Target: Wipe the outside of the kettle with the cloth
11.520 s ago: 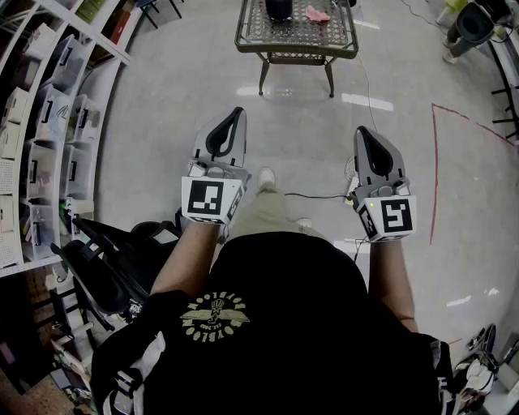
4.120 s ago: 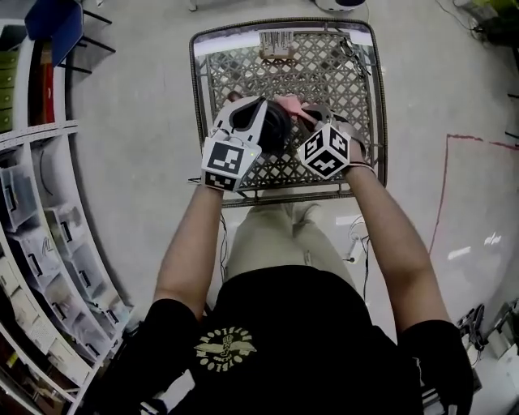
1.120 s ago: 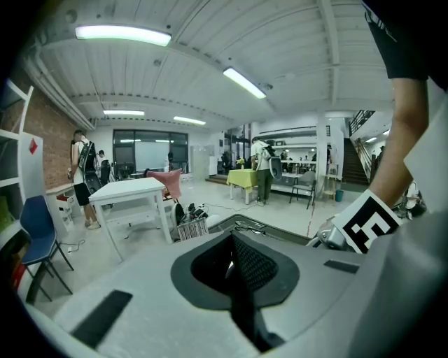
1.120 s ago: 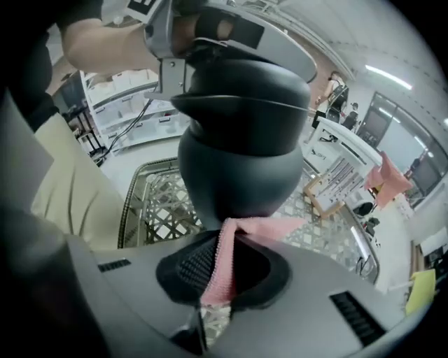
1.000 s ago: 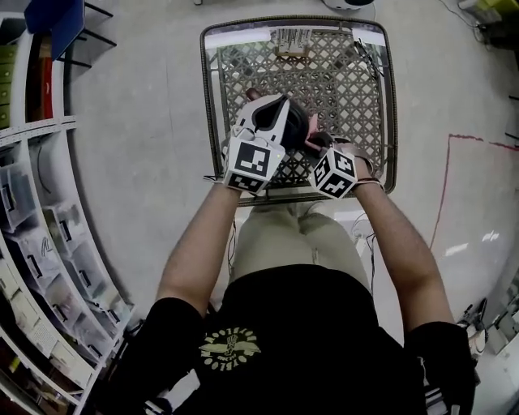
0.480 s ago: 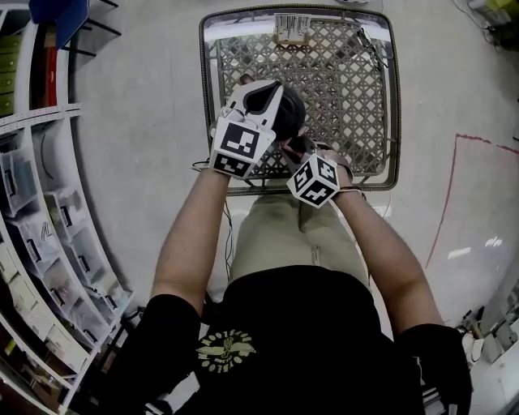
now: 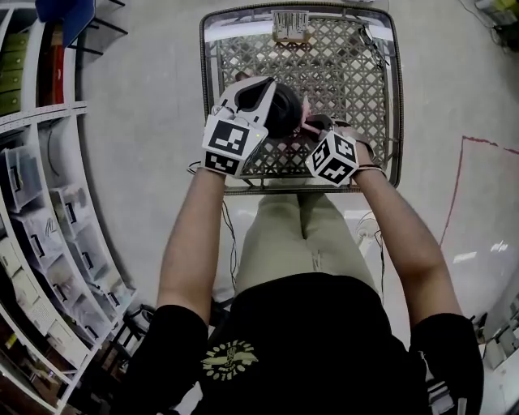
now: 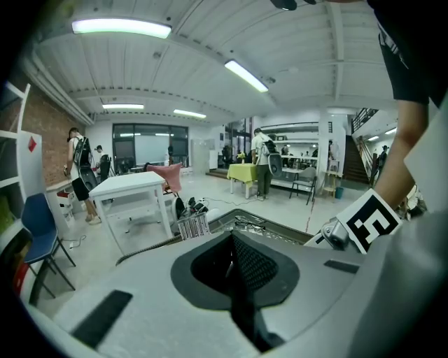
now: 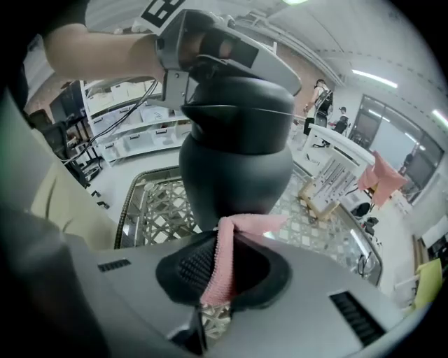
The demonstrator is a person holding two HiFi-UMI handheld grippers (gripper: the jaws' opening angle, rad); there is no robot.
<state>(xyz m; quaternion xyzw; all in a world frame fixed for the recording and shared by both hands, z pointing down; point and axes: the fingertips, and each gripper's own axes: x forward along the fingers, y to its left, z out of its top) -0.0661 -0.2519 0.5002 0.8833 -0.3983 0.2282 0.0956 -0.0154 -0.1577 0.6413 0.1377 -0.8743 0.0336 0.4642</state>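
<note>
The black kettle (image 7: 285,109) stands on a metal lattice table (image 7: 394,97). My left gripper (image 7: 261,87) lies over its top and is shut on the kettle's handle, which is mostly hidden under the jaws. In the left gripper view the left gripper (image 8: 234,259) shows only a thin dark slit between its pads. My right gripper (image 7: 315,127) is at the kettle's right side, shut on a pink cloth (image 7: 306,123). In the right gripper view the cloth (image 9: 227,259) folds forward out of the right gripper (image 9: 213,269) and lies against the lower wall of the kettle (image 9: 238,147).
A small rack of striped items (image 7: 290,24) stands at the table's far edge and a cable (image 7: 369,49) lies at its far right. Shelves with bins (image 7: 32,203) curve along the left. A red line (image 7: 454,203) marks the floor on the right. People stand far across the room.
My right gripper, still holding the cloth, has swung from the kettle's near side out to its right side. The left gripper has stayed on top of the kettle.
</note>
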